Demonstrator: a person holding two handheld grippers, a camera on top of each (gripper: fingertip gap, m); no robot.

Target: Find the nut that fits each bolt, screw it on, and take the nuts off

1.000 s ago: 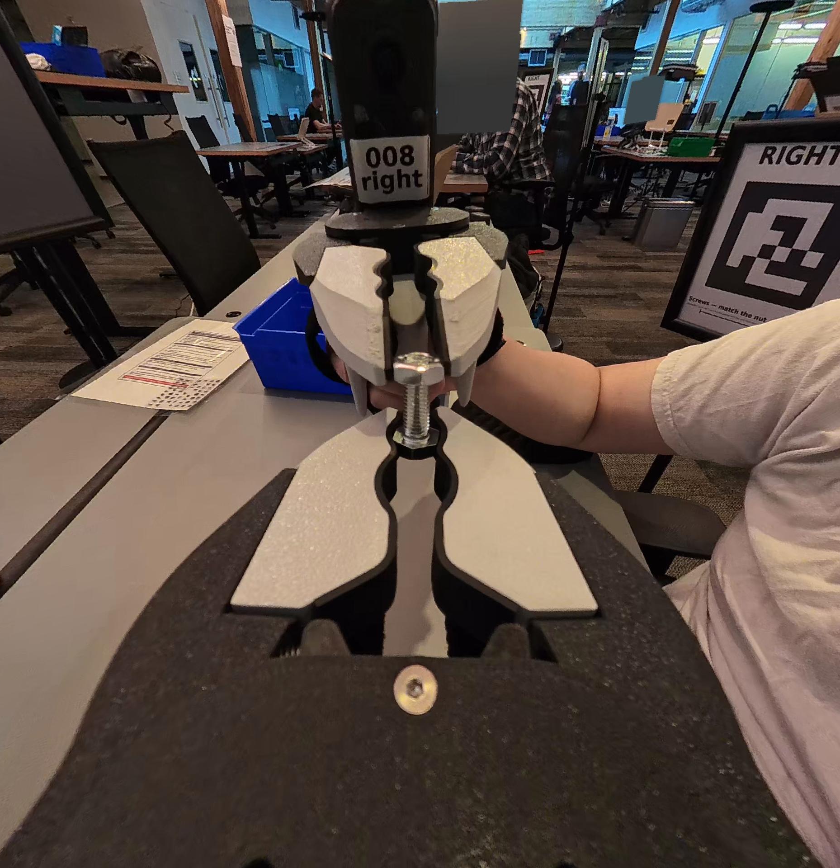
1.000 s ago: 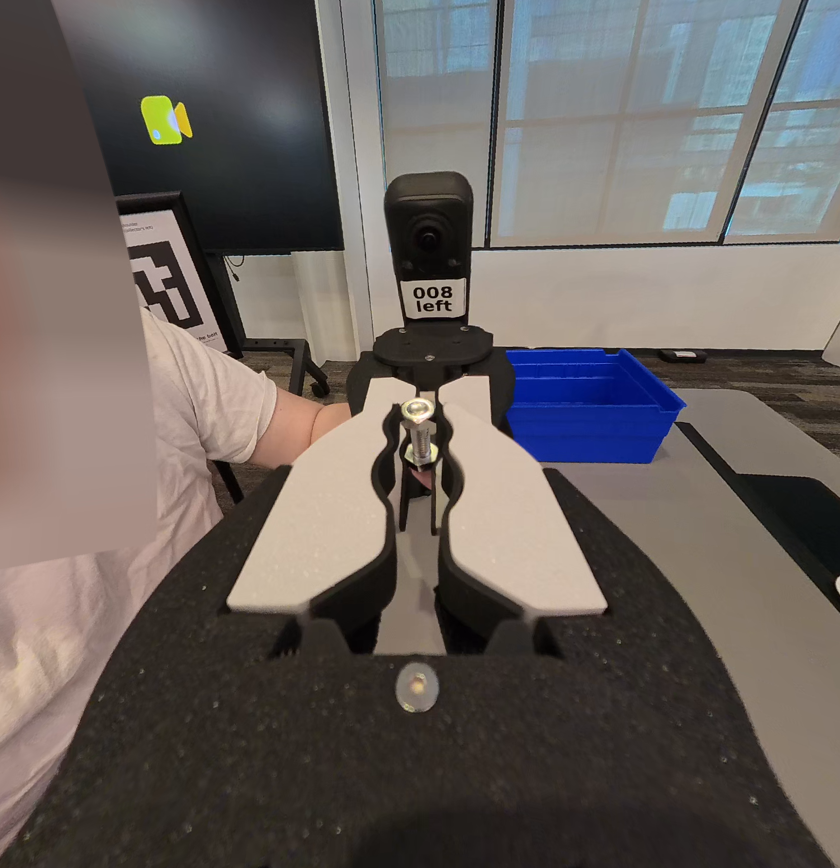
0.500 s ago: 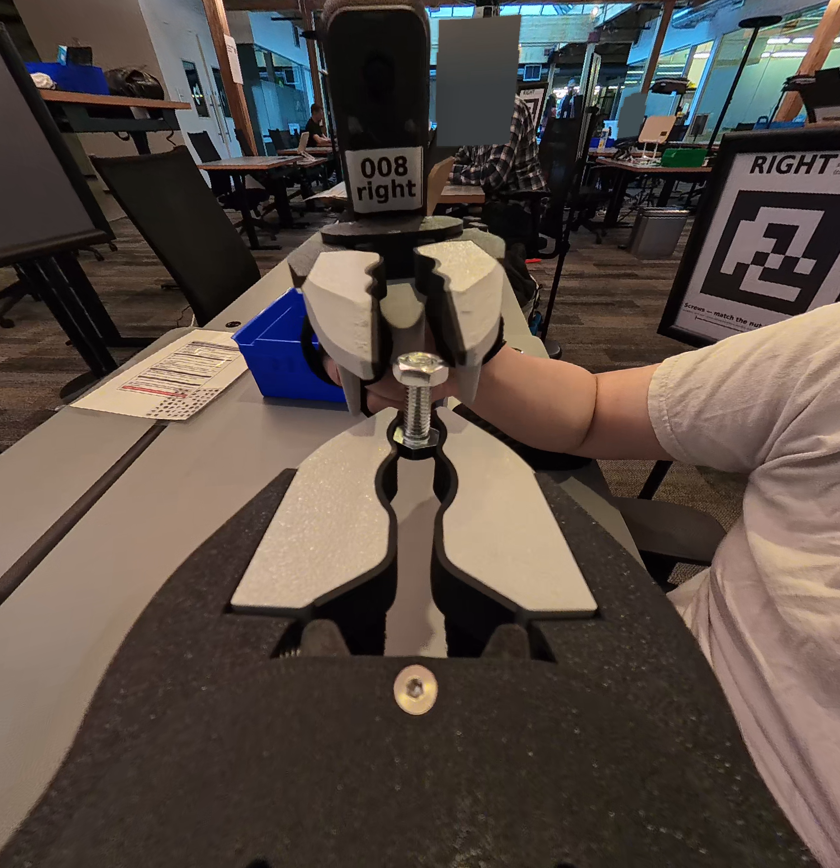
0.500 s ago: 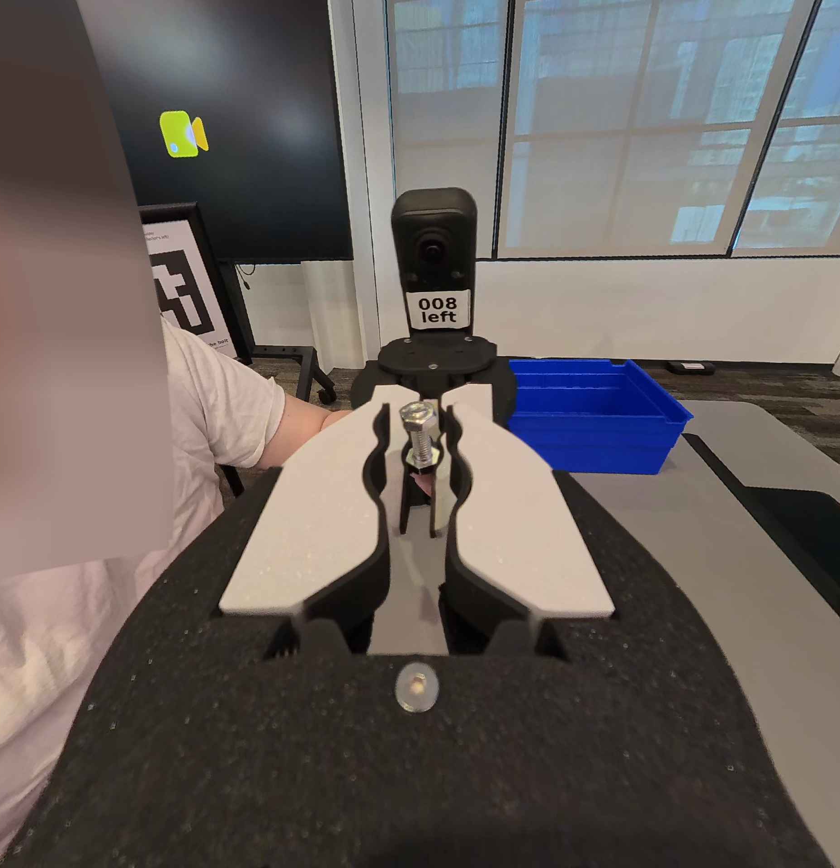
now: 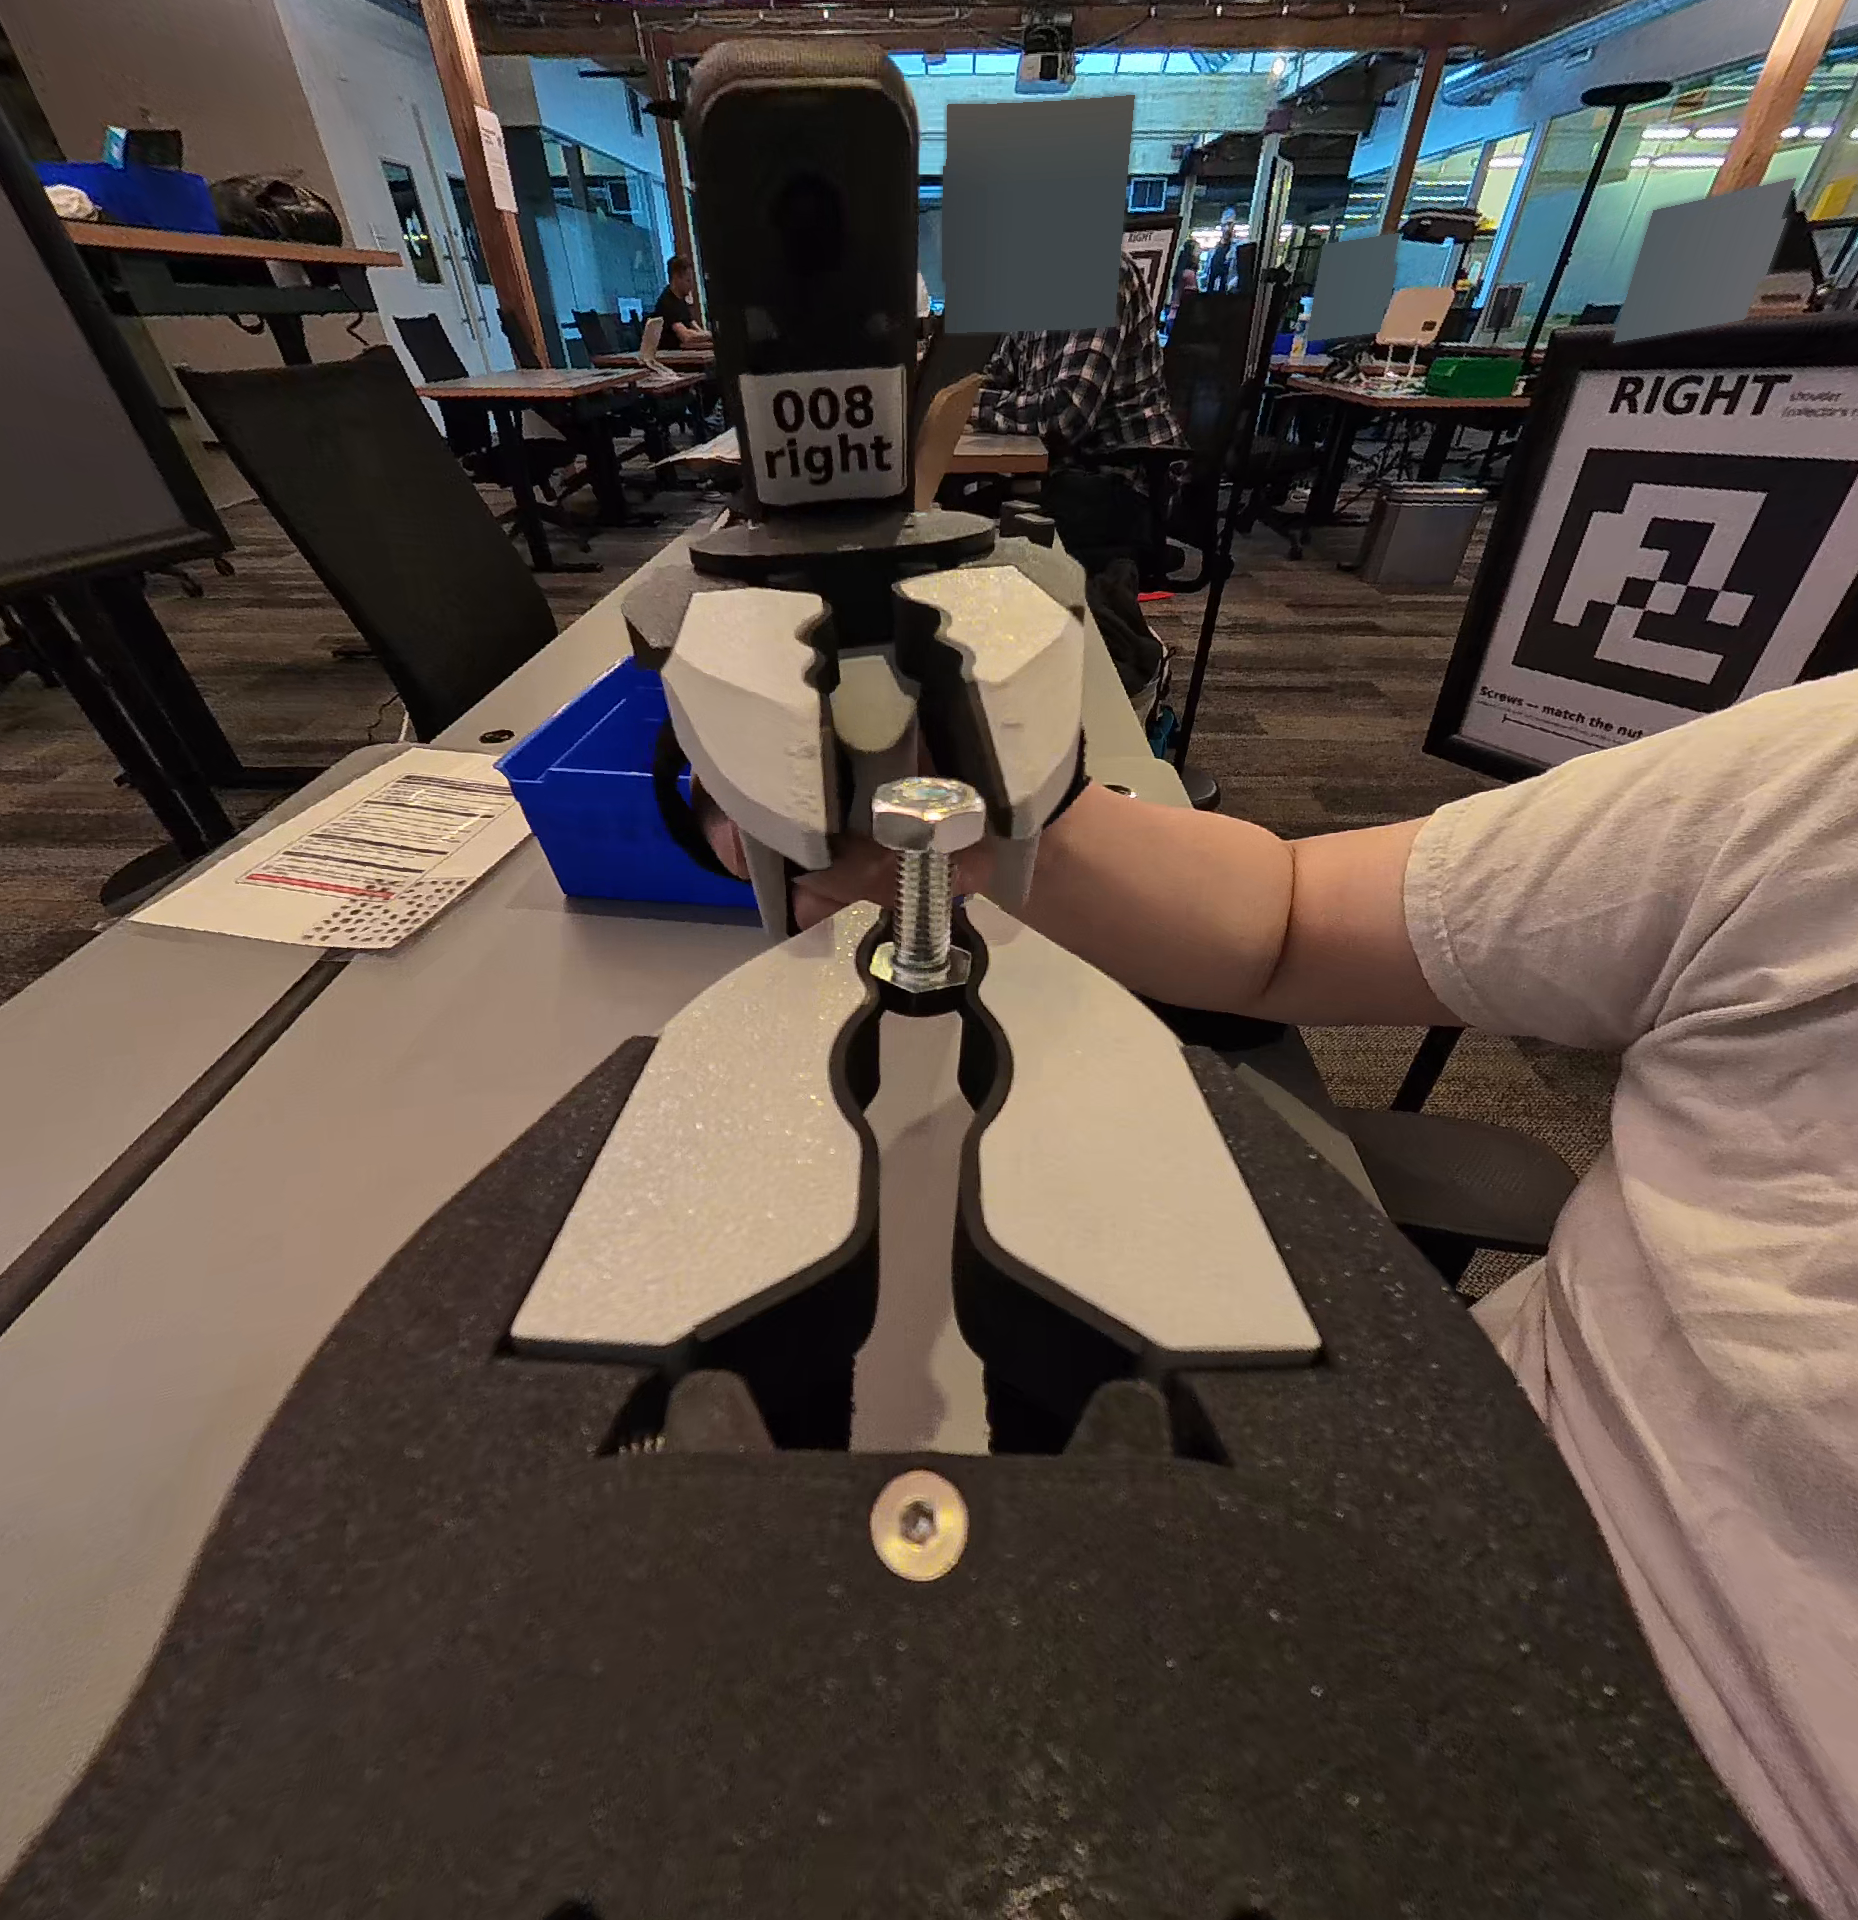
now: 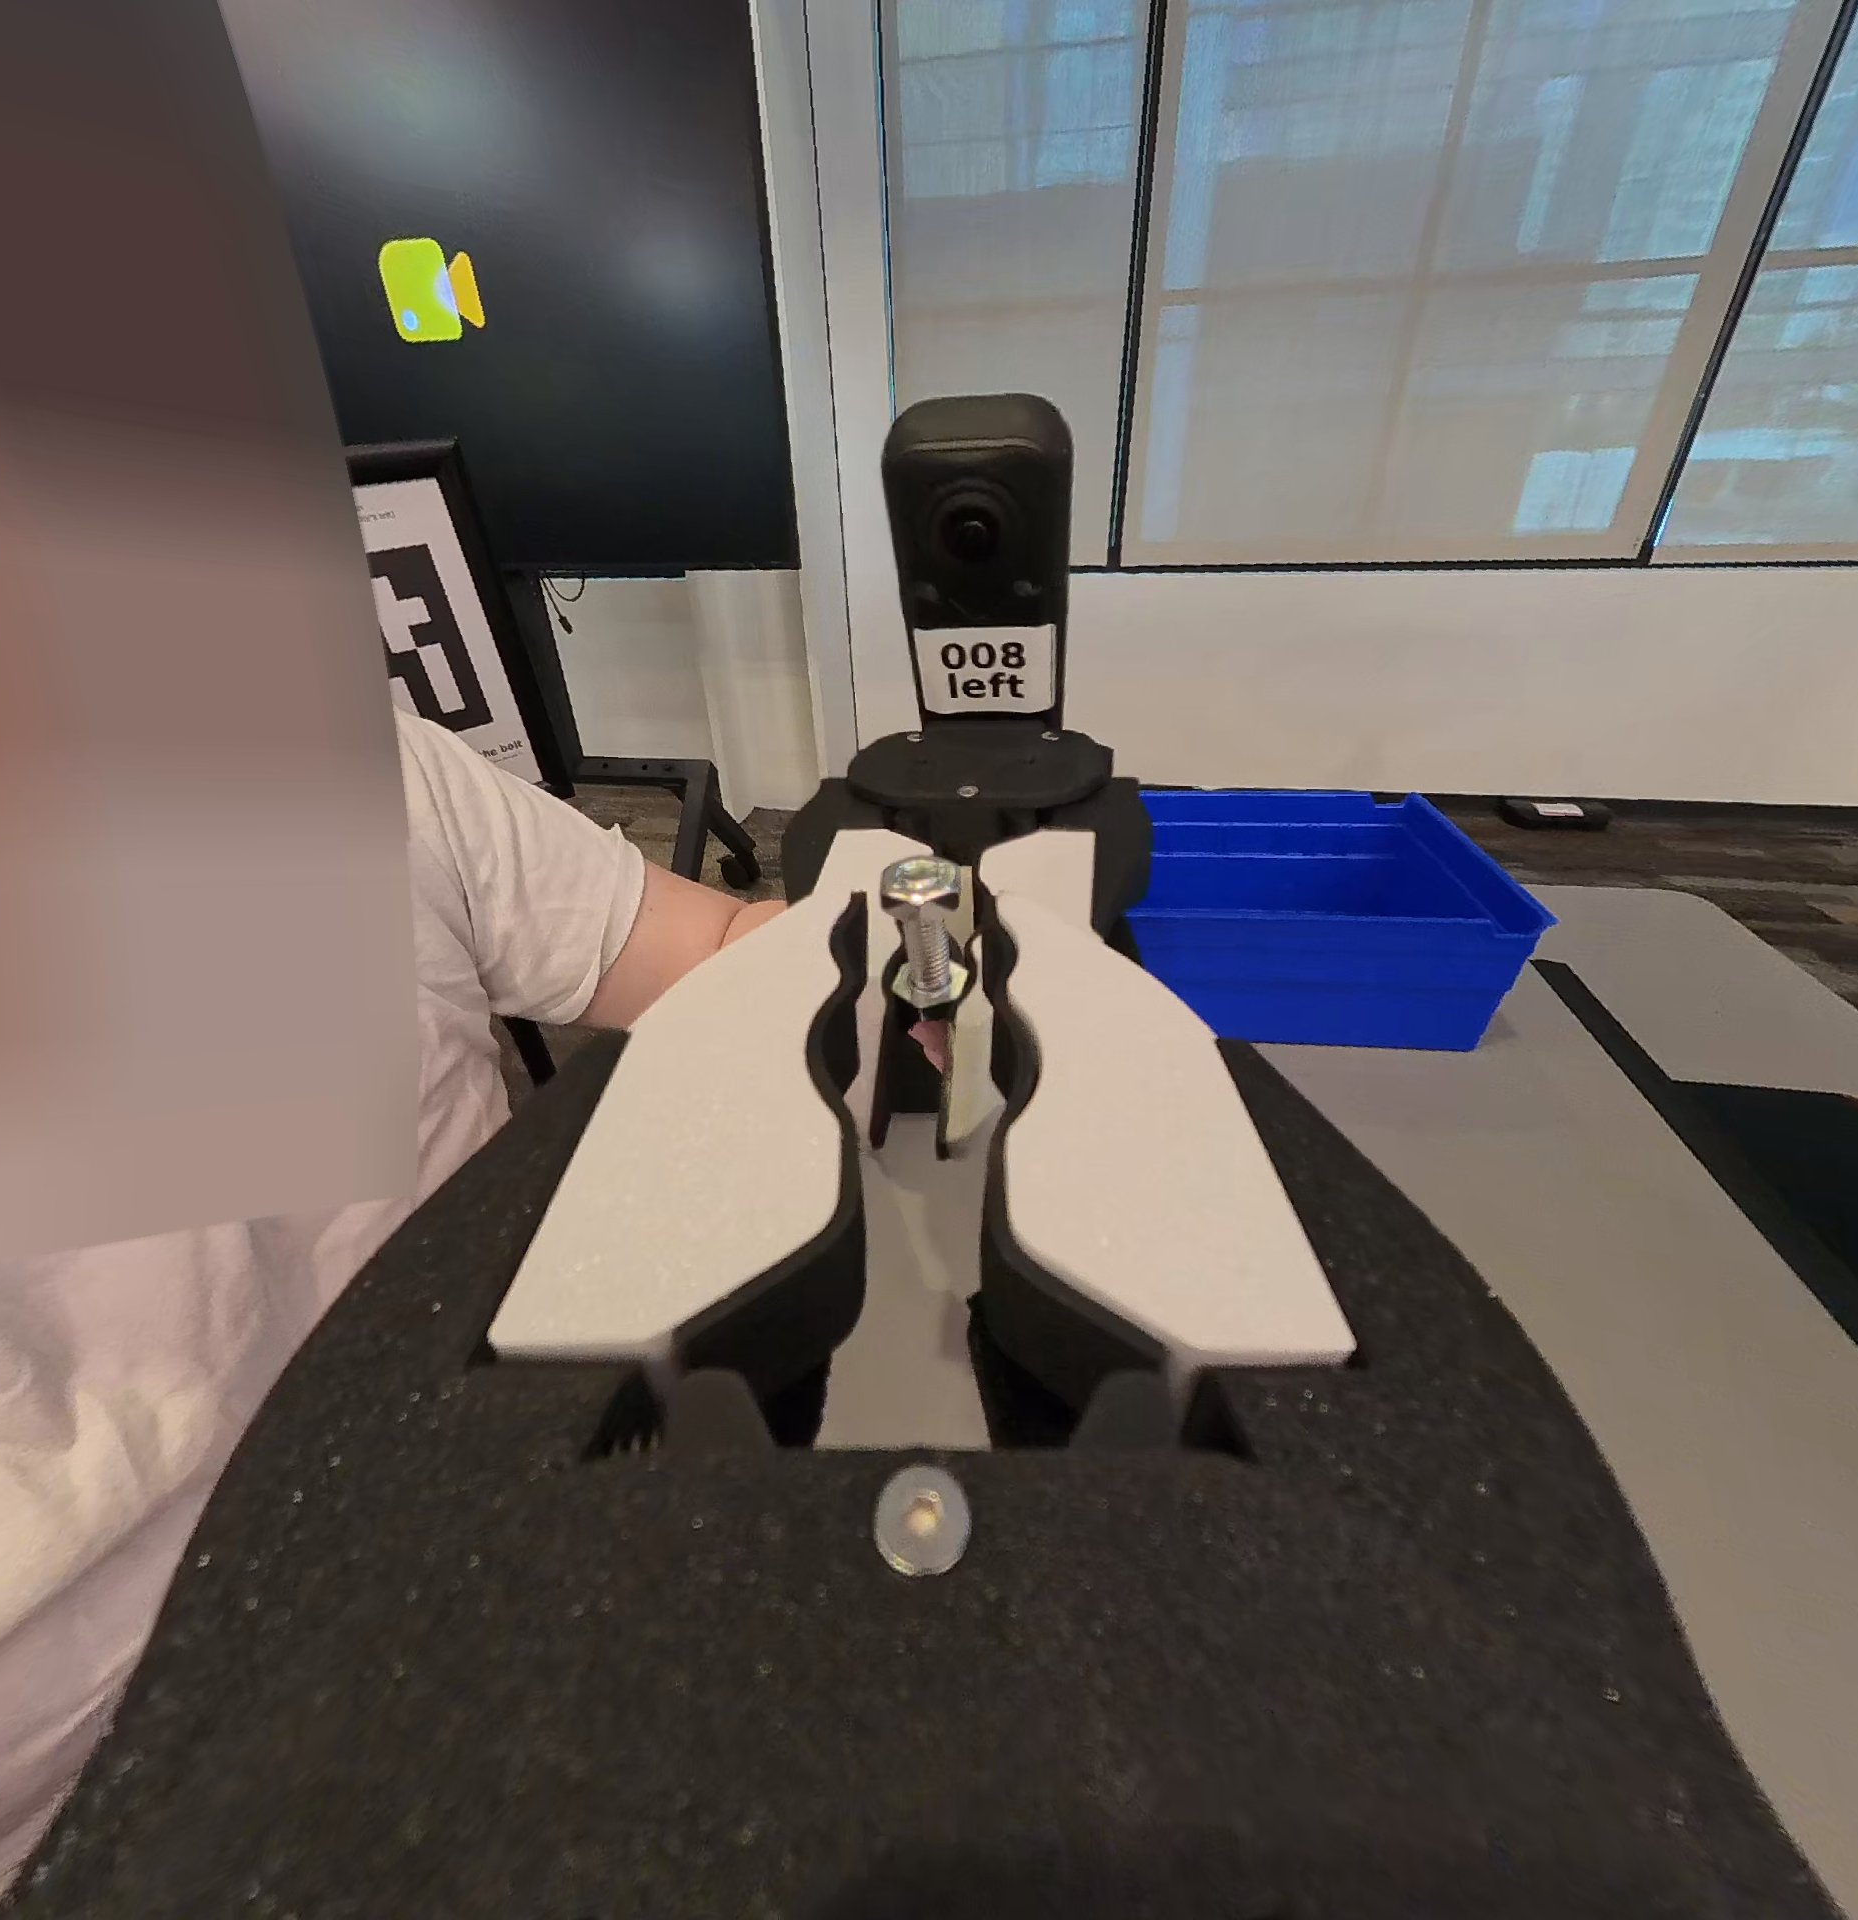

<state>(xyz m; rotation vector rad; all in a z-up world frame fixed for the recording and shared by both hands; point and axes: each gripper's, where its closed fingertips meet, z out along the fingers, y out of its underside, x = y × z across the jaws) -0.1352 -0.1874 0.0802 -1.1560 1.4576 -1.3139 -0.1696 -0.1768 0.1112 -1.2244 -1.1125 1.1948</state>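
Observation:
A silver hex bolt (image 5: 923, 883) stands upright, head up, threaded into a hex nut (image 5: 920, 968). My left gripper (image 5: 920, 951) is shut on the nut and holds it above the grey table (image 5: 229, 1091). My right gripper (image 5: 889, 883) faces it from the far side. Its fingers stand either side of the bolt head with gaps showing. In the right wrist view the bolt (image 6: 920, 914) and nut (image 6: 930, 982) sit between the tips of my right gripper (image 6: 923, 914). The left gripper (image 6: 925, 997) grips the nut from beyond.
A blue bin (image 5: 592, 821) stands on the table behind the grippers and also shows in the right wrist view (image 6: 1320, 977). A printed sheet (image 5: 353, 852) lies left of it. A person's arm (image 5: 1268, 914) reaches in from the right. A framed marker sign (image 5: 1683, 561) stands at the right. About 4 centimeters separates my left fingertips from my right.
Both grippers have drifted slightly together, so the background has shifted a little. The bolt stays upright in the nut and neither grip has changed.

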